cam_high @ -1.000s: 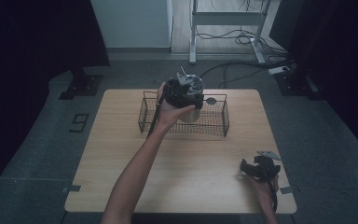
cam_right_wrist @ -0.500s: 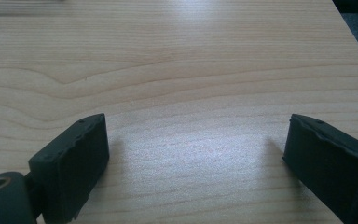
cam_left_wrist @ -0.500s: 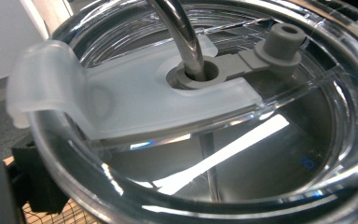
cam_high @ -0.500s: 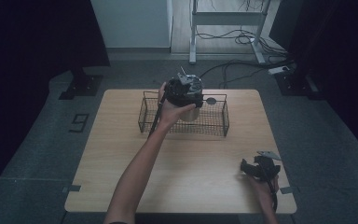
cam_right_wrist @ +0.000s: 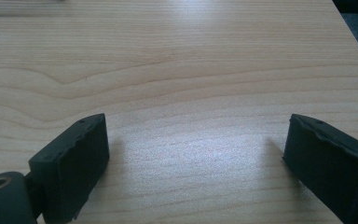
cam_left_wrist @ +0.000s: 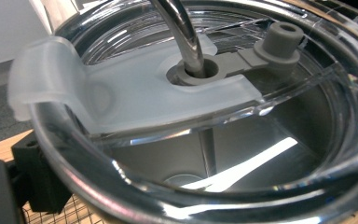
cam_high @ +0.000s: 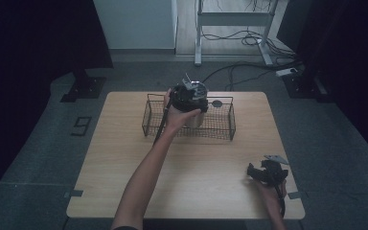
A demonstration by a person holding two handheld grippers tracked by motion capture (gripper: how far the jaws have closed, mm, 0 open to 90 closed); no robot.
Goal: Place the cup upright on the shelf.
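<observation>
A light wooden table (cam_high: 124,158) with rounded corners stands on grey carpet, bearing a black wire basket (cam_high: 220,125) at its far middle, a small dark round disc (cam_high: 217,103) just behind that basket, and bare wood elsewhere.

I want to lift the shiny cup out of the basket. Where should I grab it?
Probably the cup's rim, from above. The basket's wire walls block its sides, and it stands upright, top open to reach. Pinch over the clear lid's edge, away from the metal straw poking through the middle. The left gripper is already there.
</observation>
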